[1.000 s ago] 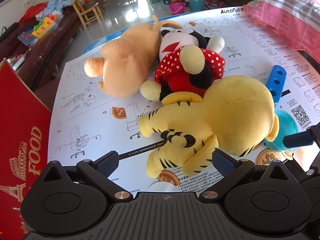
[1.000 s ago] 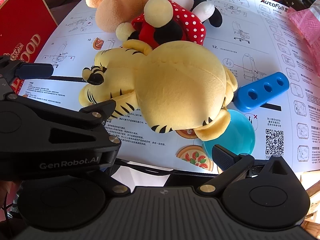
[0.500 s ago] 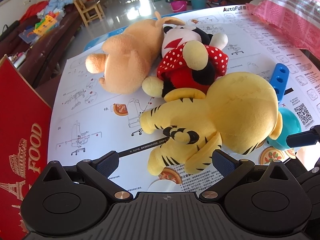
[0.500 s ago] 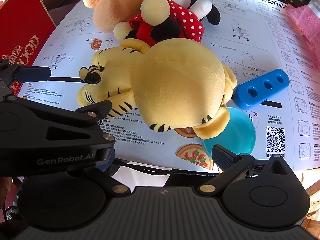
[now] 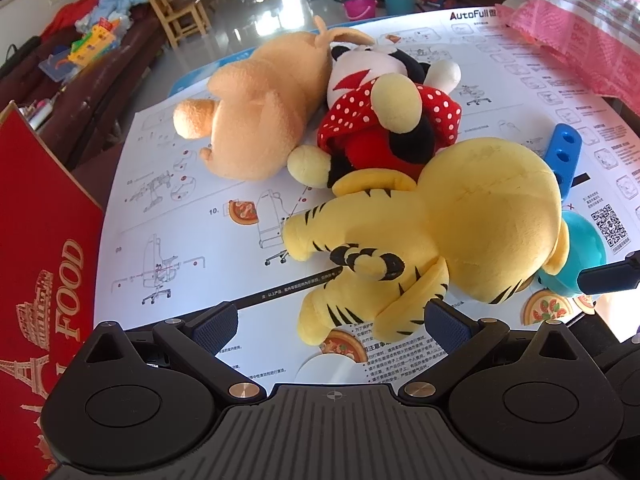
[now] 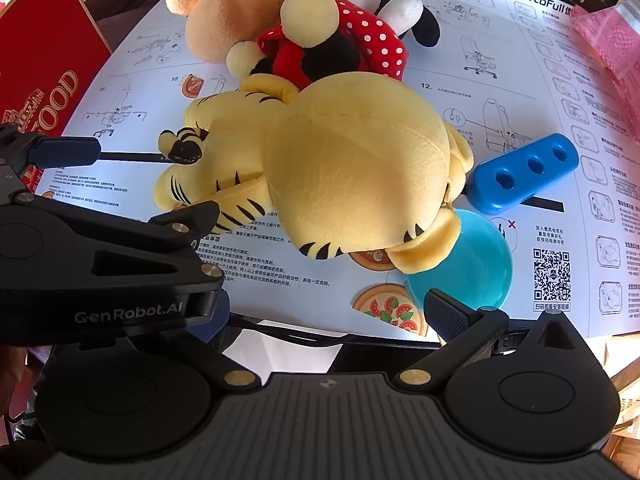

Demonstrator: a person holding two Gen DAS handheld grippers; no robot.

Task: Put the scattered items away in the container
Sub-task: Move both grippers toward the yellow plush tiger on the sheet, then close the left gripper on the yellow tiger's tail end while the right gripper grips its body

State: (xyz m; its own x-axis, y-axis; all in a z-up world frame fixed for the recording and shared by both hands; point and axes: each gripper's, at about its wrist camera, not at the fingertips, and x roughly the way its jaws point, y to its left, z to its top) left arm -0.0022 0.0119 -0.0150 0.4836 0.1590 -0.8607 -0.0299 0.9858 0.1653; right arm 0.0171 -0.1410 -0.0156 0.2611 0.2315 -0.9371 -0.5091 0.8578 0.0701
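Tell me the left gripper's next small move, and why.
Probably ease the left gripper forward and close on the tiger: its jaws stand open and empty, the tiger's legs lie just ahead between them, and it is the nearest toy, lying in front of the others.

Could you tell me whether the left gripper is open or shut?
Open: the left gripper has its fingers spread wide, nothing between them.

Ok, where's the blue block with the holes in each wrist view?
Left wrist: blue block at the right edge, mostly hidden behind the tiger toy.
Right wrist: blue block in full view, right of centre.
Shared landmark: the teal bowl, just nearer the camera than the block.
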